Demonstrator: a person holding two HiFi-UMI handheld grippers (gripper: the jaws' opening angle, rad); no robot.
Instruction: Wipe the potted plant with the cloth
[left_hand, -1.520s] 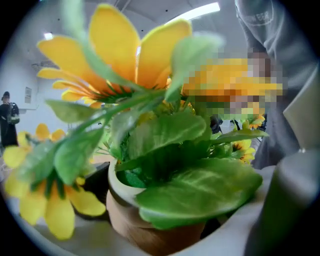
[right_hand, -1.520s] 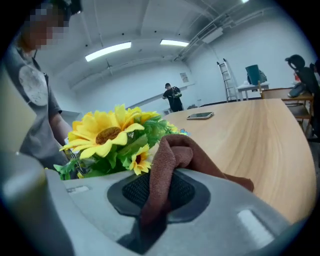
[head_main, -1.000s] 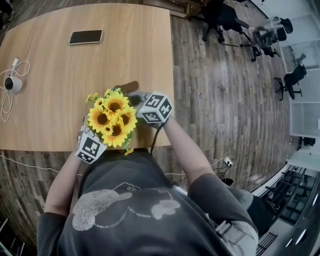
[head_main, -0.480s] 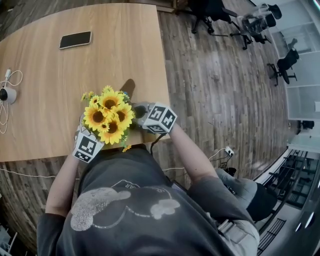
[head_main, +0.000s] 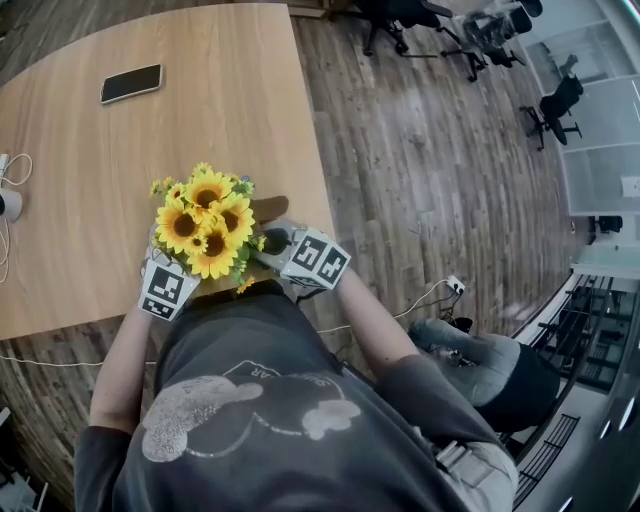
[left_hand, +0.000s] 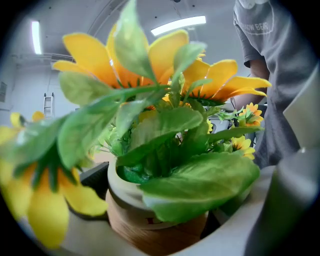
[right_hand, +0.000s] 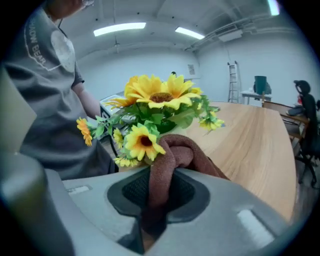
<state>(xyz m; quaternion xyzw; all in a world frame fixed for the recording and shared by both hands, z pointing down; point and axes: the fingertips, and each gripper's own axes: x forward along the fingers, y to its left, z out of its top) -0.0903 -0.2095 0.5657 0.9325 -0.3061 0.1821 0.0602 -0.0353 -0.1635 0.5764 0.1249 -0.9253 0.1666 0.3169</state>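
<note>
- Left claw (left_hand: 167, 227) clamps the tan round pot of yellow artificial sunflowers (head_main: 205, 222) at the light wooden counter (head_main: 90, 170) edge.
- Right claw (right_hand: 157, 200) pinches a brown cloth (right_hand: 175, 150) beside the blooms.

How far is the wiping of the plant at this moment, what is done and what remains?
Done: the right gripper is shut on the brown cloth, and the left gripper grips the potted plant by its pot. In hand: the cloth sits close beside a low flower; contact is unclear. Left: the wiping itself, since nothing shows any leaf or petal as wiped.
</note>
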